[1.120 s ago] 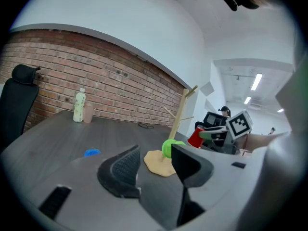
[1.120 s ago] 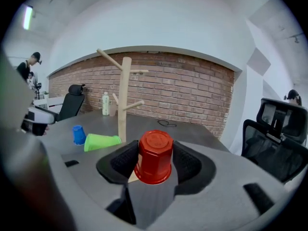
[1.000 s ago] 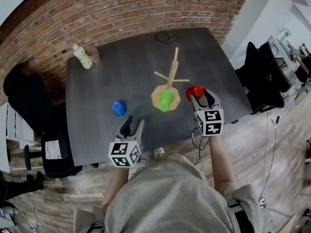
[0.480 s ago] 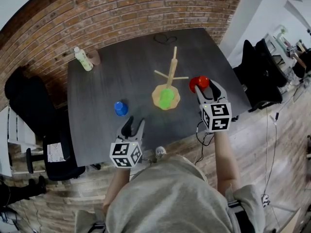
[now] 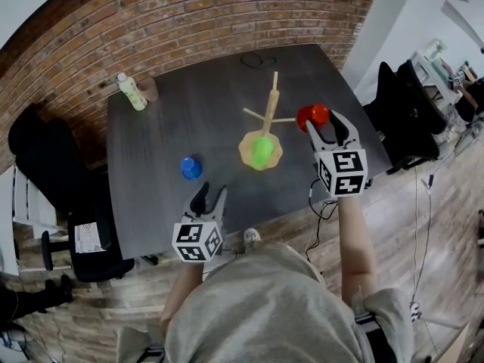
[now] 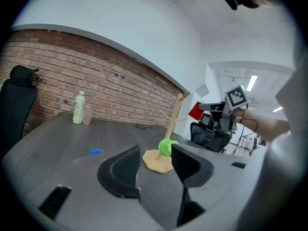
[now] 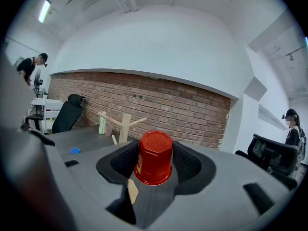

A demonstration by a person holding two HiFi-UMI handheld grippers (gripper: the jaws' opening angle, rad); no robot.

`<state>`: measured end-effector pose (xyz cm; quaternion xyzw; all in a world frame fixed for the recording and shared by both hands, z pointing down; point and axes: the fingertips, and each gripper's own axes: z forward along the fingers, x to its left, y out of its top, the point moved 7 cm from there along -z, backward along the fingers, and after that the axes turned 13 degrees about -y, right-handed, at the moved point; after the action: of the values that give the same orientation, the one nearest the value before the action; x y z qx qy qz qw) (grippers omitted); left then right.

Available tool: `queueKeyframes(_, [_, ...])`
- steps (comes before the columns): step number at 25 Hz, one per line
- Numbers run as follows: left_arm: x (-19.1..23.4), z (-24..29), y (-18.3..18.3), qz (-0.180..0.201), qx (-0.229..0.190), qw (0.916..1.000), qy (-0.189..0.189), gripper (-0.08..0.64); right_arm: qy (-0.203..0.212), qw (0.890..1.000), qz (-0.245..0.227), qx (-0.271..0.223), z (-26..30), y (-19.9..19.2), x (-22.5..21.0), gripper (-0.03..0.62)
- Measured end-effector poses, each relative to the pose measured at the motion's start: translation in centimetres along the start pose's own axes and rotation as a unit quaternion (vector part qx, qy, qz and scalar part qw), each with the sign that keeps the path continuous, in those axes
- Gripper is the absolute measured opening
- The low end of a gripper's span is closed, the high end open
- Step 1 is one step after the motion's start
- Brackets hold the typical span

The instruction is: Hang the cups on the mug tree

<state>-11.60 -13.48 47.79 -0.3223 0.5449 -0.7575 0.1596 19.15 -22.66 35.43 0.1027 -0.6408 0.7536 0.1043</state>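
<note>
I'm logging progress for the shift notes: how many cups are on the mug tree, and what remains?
Done: the green cup appears to hang on a low peg of the mug tree. In hand: the right gripper holds the red cup between its jaws, raised beside the tree's pegs. Left: the blue cup stands on the table, not yet hung, and the left gripper is open and empty.

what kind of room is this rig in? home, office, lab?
Probably an office or lab, not a home: a dark table set against a brick wall, black office chairs around it, and a strip light on the ceiling.
</note>
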Motion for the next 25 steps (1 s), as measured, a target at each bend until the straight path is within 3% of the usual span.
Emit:
queueKeyframes(10, [0.3,-0.5,0.0,0.001,0.001,1.0000,0.000,0.195,0.018,1.000,-0.002,-0.005,0.8,1.2,1.8,0.224])
queueKeyframes(25, [0.6,-0.8,-0.1,0.001,0.004,1.0000,0.002,0.195,0.034,0.999,0.020,0.023,2.4,-0.9,3.8,0.227])
